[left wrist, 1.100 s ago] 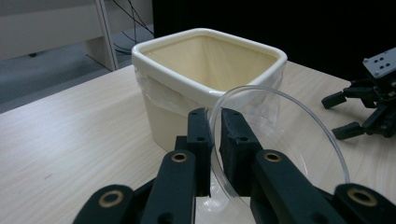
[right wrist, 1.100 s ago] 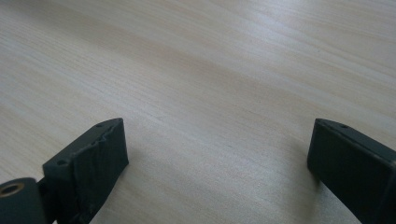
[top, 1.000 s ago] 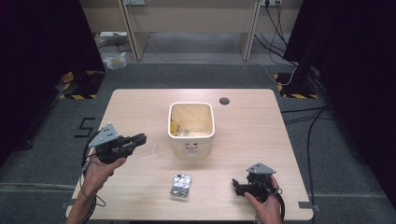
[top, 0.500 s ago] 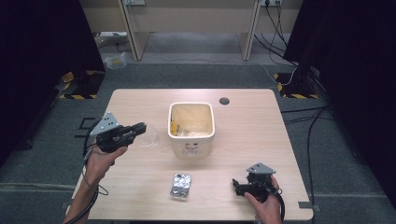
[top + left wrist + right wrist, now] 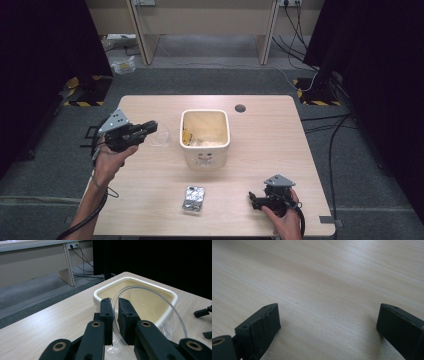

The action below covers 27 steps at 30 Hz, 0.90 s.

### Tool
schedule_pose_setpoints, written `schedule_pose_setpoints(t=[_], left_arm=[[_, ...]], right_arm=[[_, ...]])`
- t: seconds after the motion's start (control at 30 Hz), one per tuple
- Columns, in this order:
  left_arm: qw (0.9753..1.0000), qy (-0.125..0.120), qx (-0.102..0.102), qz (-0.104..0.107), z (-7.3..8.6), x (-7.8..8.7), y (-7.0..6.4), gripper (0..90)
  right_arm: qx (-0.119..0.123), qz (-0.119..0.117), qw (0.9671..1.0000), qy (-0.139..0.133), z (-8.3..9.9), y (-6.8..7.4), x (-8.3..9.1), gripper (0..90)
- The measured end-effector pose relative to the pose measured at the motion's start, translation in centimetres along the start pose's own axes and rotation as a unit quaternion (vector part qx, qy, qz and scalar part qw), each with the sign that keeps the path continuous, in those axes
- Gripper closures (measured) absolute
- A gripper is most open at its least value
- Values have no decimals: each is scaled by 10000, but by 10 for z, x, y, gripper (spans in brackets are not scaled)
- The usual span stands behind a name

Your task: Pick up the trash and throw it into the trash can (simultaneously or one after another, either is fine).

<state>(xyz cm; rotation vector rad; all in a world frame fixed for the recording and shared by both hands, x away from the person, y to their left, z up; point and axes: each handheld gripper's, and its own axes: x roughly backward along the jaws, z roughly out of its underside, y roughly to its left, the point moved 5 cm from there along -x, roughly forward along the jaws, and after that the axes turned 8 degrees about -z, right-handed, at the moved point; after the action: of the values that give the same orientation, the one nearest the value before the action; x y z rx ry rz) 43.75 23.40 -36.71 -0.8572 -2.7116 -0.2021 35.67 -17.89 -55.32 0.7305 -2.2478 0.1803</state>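
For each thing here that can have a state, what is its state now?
Left gripper: shut on the clear cup's rim.
Clear cup: held up, beside the bin.
Bin: upright, open, some scraps inside.
Right gripper: open, low over the table.
Foil pack: lying flat, untouched.

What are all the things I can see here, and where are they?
Table: one, pale wood, middle of the room.
Bin: one, cream, centre of the table, yellow scraps inside.
Cup: one, clear plastic, rim pinched by the left tool, beside the bin.
Foil pack: one, silver, near edge of the table.
Hole: one, dark, far side of the table.
Desk: one, beige, behind the table.
Cables: several, black, on the grey floor, far right.
Left tool: black, shut on the cup.
Right tool: black, open, low over the table.
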Motion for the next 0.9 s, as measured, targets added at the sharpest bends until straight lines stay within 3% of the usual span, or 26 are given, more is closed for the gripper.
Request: schedule_pose_setpoints(t=[0.6, 0.9], left_arm=[[9998, -117, -138, -53, -30, -18, -6, 820], [9998, -79, -189, -20, -36, -27, -10, 819]], right_arm=[[-1, 0, 10000, 0, 0, 0, 0, 53], [-3, 0, 10000, -2, 0, 0, 0, 53]])
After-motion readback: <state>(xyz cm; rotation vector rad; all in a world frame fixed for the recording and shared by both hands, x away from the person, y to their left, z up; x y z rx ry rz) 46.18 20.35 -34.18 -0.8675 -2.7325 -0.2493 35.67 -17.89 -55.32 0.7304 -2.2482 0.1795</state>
